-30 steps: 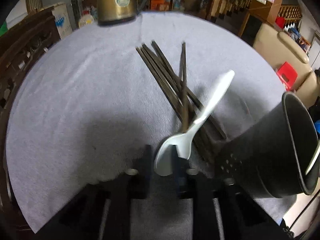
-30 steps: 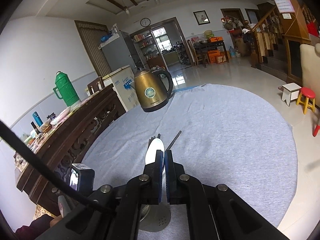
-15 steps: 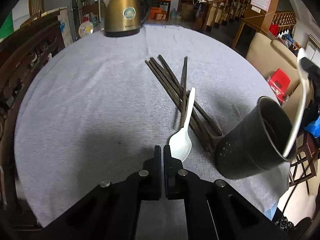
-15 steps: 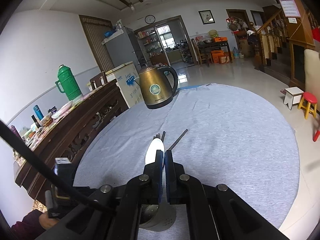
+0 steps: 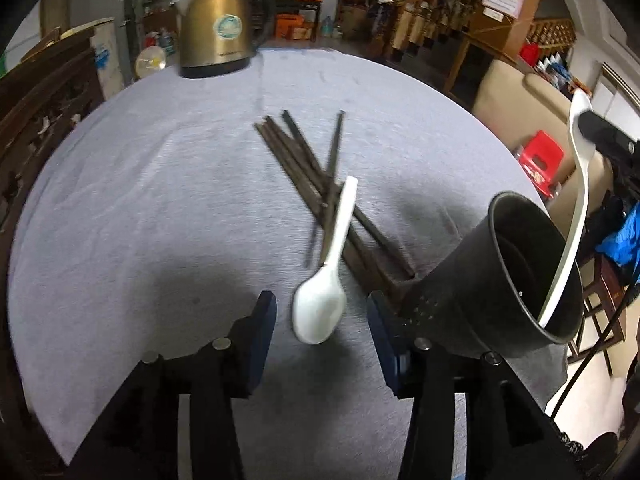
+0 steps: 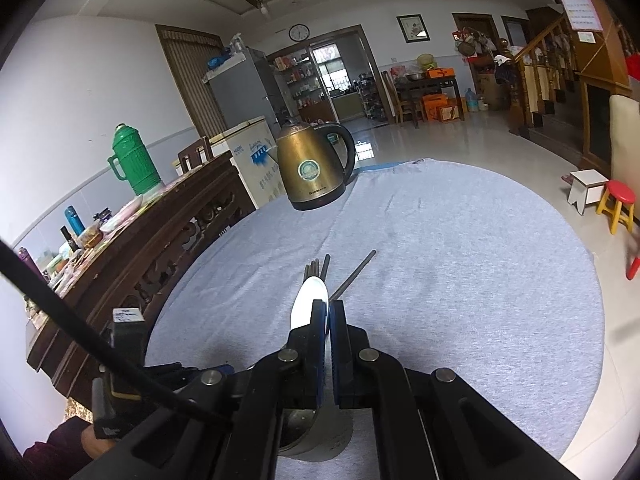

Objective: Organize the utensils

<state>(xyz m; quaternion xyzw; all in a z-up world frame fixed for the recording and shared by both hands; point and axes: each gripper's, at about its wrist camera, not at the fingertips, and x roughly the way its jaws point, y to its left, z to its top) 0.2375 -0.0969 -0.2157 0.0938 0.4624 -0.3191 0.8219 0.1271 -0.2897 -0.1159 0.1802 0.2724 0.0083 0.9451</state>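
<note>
A white spoon (image 5: 320,308) lies on the grey cloth with its handle across several dark chopsticks (image 5: 296,160). Its bowl sits between the fingers of my left gripper (image 5: 320,304), whose jaws are opening and do not touch it. To the right stands a black perforated holder (image 5: 460,292), tilted in this view. My right gripper (image 6: 330,312) is shut on the bowl of a second white spoon (image 6: 306,300). In the left wrist view that second spoon (image 5: 578,200) hangs with its handle end inside the holder's mouth. The chopsticks (image 6: 320,268) show beyond the right fingers.
A brass kettle (image 5: 216,20) stands at the far edge of the round table (image 6: 460,260). A carved wooden sideboard (image 6: 160,232) with a green thermos (image 6: 132,164) runs along the left. Stools (image 6: 618,200) and stairs lie past the right edge.
My left gripper let go of the spoon, shut briefly, then opened wide around its bowl. The spoon now lies flat on the chopsticks. The right gripper's spoon came into view over the holder.
</note>
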